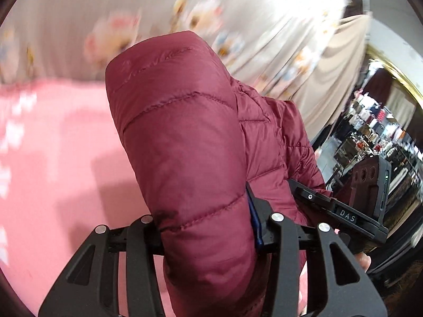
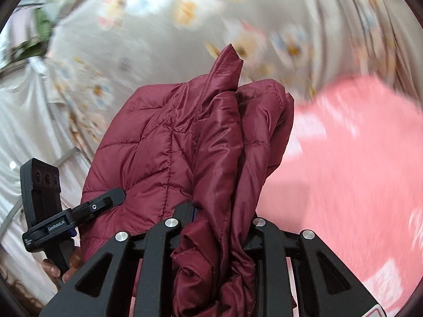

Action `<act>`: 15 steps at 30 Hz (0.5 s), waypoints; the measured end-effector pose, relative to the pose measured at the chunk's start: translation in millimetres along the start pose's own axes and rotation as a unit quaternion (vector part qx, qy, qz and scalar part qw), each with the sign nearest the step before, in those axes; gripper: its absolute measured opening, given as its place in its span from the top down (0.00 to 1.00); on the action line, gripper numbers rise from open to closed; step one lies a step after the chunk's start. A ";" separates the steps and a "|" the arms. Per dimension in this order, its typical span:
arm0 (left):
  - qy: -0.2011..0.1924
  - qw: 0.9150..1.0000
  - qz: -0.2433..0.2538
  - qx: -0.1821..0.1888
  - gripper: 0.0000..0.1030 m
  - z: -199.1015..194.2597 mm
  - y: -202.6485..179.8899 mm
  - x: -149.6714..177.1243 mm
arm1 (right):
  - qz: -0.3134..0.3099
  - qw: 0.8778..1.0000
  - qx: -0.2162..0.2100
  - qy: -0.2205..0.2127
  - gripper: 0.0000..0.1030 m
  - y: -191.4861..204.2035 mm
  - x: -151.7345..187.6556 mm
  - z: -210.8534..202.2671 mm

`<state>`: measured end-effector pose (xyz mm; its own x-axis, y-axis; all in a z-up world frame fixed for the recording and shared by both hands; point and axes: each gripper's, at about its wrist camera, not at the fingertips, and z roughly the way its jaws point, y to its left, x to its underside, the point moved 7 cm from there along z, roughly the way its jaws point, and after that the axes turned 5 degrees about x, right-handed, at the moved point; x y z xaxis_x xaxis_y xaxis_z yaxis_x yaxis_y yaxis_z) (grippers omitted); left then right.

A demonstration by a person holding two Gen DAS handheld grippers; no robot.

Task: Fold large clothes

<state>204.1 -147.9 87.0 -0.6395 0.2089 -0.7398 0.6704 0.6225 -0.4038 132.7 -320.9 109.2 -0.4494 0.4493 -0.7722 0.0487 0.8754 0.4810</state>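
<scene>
Left gripper (image 1: 208, 227): jaws clamped on a thick quilted fold of the maroon puffer jacket (image 1: 185, 137); padded fabric fills the gap between the fingers and bulges forward over them. Jacket is lifted clear of the pink bedspread (image 1: 53, 145), which lies below and to the left in this view.

Right gripper (image 2: 219, 227): jaws closed on several bunched layers of the same jacket (image 2: 169, 142); a stitched edge sticks up as a point above the bundle. Fabric hangs down between the finger linkages.

The two grippers sit close together, side by side. In the left wrist view the right gripper shows at lower right, just beside the jacket; in the right wrist view the left gripper (image 2: 105, 200) shows at lower left with its tip against the quilting.

Background: floral curtain (image 2: 185, 13) behind the jacket, blurred in both views. Cluttered shelves (image 1: 370, 137) at the right edge of the left wrist view
</scene>
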 end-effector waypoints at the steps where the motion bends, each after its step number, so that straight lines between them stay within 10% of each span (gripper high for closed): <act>1: -0.021 1.000 0.019 -0.001 0.59 -13.4 -7.9 -11.6 | -0.010 1.000 -0.006 -0.017 0.79 10.8 -11.6 -6.8; 15: -0.257 0.941 0.216 -0.032 0.57 -190.1 -63.1 -103.1 | -0.133 0.970 -0.101 -0.180 0.79 161.8 -119.3 -58.0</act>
<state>156.2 -65.3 291.0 -0.0348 0.0707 -0.9969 0.7913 0.6112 0.0157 142.4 -243.1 303.2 -0.0807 0.2777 -0.9573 -0.2177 0.9323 0.2888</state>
